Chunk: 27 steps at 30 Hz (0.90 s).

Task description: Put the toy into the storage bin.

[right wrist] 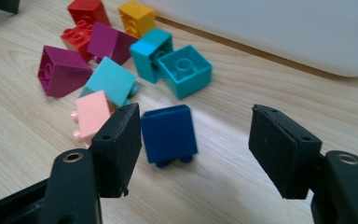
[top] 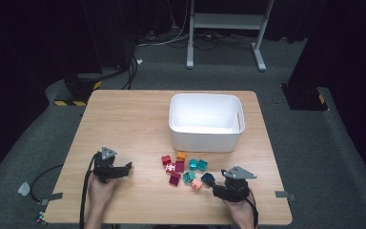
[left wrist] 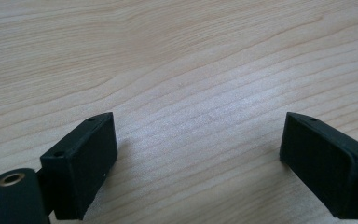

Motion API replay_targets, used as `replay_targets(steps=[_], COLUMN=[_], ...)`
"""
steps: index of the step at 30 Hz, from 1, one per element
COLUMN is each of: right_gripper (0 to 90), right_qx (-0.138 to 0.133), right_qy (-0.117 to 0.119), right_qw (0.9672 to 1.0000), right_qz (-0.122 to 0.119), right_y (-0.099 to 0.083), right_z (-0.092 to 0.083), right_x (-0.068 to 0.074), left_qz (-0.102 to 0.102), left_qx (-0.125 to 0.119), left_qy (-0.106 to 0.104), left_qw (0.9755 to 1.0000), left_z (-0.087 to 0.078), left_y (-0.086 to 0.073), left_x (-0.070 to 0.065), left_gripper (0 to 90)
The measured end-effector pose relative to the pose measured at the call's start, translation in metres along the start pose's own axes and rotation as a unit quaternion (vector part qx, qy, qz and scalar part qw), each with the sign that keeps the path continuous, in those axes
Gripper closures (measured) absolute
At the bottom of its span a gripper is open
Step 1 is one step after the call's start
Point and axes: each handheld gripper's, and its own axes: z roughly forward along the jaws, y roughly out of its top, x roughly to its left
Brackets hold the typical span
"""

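A dark blue brick [right wrist: 168, 133] lies tilted on the wooden table [top: 133, 124], at the near right end of a loose cluster of bricks. My right gripper [right wrist: 196, 122] is open with this brick between its jaws: the brick sits against the left jaw, and a wide gap separates it from the right one. In the high view the right gripper [top: 219, 183] points left at the blue brick [top: 208, 178]. My left gripper [top: 126, 168] rests at the table's near left. Its jaws are open over bare wood, and the left gripper [left wrist: 200, 126] holds nothing.
Beyond the blue brick lie a pink brick [right wrist: 92, 112], teal bricks [right wrist: 184, 70], magenta bricks [right wrist: 60, 70], a red one [right wrist: 86, 11] and an orange one [right wrist: 137, 16]. A white bin [top: 205, 138] stands just behind the cluster, past the table's middle.
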Motion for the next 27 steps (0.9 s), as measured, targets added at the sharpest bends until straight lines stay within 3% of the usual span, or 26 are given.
replay_targets(steps=[16, 27], right_gripper=[54.2, 58.1], right_qx=[0.026, 0.036], right_qy=[0.026, 0.023], right_qw=[0.9991, 0.9984], right_qz=[-0.021, -0.037], right_y=[0.004, 0.004], right_z=[0.022, 0.026], right_x=[0.007, 0.009], left_qz=[0.001, 0.000], left_qx=[0.000, 0.000], left_qy=[0.000, 0.000], left_qw=[1.0000, 1.0000], left_z=[0.000, 0.000], left_y=[0.000, 0.000], left_x=[0.000, 0.000], left_gripper=[11.1, 11.1])
